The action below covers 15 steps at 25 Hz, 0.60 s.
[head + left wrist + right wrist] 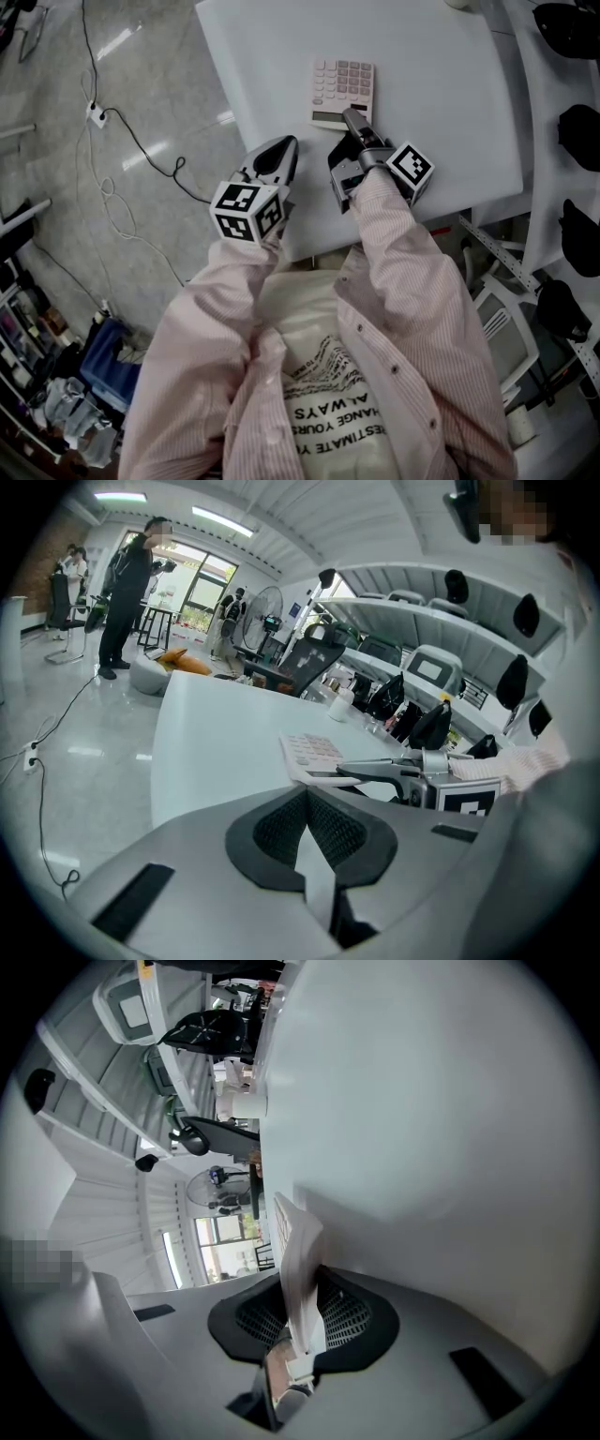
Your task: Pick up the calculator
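Our left gripper [281, 150] hangs over the near left edge of the table [450, 112]. Its jaws are pressed together on nothing, well clear of the work. To its right the calculator [342, 92] lies flat on the table, keys up, display edge toward us. Our right gripper [354, 120] comes in from the near side. In its own view the calculator's near edge sits clamped between the pads. We judge the grasp made and the lift not yet begun. The hold is on one edge only, so we expect the far end to droop. We should raise it slowly, with a steady wrist and no slackening of the squeeze. The left gripper can wait where it is, or go under the far end if the calculator tips. A fast swing could twist it out of the pads.
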### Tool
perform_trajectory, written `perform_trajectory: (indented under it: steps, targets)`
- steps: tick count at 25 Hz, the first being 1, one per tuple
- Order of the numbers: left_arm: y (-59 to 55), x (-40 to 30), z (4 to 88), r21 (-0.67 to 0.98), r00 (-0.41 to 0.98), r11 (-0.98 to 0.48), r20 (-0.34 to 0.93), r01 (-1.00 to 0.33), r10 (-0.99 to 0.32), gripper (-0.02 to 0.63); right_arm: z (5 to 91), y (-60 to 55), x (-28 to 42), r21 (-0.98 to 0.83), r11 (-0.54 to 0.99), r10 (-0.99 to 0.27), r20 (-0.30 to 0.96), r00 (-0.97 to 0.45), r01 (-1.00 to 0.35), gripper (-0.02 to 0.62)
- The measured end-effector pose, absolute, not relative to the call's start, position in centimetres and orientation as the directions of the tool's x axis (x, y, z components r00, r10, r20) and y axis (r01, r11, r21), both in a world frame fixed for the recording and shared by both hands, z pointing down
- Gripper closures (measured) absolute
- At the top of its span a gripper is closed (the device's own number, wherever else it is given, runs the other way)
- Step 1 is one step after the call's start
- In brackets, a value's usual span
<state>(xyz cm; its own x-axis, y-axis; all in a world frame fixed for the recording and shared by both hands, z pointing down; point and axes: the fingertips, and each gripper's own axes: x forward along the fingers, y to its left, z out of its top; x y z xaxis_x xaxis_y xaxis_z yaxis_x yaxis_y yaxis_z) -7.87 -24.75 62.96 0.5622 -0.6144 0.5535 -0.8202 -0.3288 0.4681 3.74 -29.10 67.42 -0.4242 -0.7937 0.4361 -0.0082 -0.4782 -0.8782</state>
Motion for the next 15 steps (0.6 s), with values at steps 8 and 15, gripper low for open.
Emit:
perform_trajectory:
  steps: [8,15]
  targets:
    - [-24.7,-8.3,60.4,0.451,0.581,-0.377,0.519,-0.809,-0.627,0.604,65.1,-28.1,3.6,-0.891,-0.449,-0.773,0.422,-0.473,-0.062,0.528]
    - [-23.9,-8.7,57.5,0.435,0.578,-0.393,0.478,-0.81,-0.661,0.604,61.7,-27.3,3.7,-0.914,-0.398,-0.778,0.378,-0.502,-0.072,0.529]
